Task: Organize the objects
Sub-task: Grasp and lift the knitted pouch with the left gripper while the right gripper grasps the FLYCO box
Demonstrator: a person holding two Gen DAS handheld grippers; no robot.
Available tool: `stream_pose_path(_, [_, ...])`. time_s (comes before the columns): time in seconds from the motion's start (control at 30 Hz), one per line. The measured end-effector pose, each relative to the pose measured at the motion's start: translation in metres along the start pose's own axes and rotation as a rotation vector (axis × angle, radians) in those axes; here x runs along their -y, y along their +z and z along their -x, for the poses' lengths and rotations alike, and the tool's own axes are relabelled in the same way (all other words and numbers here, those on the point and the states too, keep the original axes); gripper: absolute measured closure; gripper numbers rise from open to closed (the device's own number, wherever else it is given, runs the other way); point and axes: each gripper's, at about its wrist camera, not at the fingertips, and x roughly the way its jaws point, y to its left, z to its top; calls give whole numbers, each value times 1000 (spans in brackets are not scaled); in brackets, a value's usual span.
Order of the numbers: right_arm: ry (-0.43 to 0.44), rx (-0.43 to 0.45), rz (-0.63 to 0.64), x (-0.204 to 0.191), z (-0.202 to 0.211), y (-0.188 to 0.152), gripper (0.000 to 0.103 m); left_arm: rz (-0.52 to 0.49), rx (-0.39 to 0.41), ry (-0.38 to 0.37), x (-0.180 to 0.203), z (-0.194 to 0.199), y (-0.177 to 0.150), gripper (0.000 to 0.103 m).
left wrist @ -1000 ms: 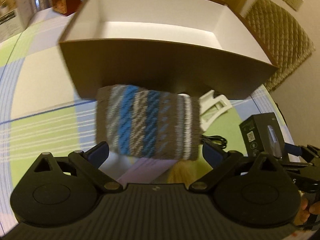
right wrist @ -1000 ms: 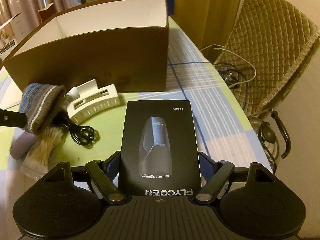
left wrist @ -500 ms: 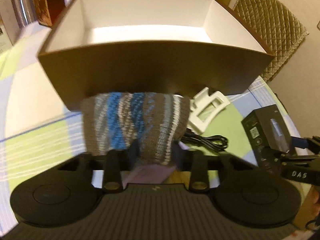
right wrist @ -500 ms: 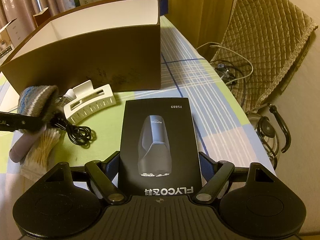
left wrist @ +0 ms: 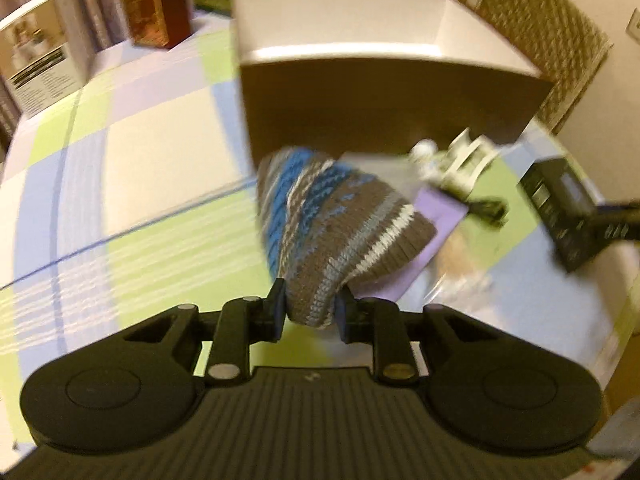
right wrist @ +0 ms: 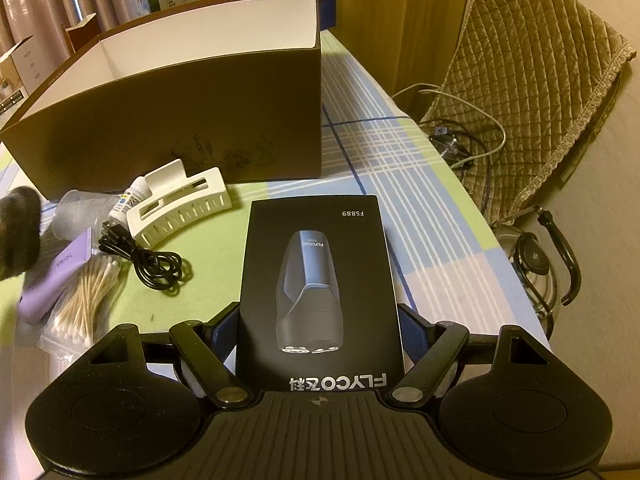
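left hand-held gripper (left wrist: 310, 312): clamped on knit pouch (left wrist: 332, 224), lifted off surface (left wrist: 160, 184) before brown box (left wrist: 384, 92) | right hand-held gripper (right wrist: 320, 344): clamped on black shaver carton (right wrist: 320, 280) | step: carry-to-box | next: raise pouch over rim, release inside

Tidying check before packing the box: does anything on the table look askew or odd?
Nothing is spilled or damaged. The white clip lies tipped on its side beside a tangled black cable, and the cotton swabs bag sits crooked under a purple case.
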Motion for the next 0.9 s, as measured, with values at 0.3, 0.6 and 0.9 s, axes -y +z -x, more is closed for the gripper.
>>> stream_pose_path(0.3, [-1,-7,9,0,-1,-1,27,97,-61,-12,-45,13,-46,46])
stream_pose_path(0.6, [4,-17,11,1,-2,1,27,98,19,141,-76,38,-33,23])
stream_pose_path(0.9, [8,-25,-1,2,-2,2,27,40,-79,140,-70,-24,-16,5])
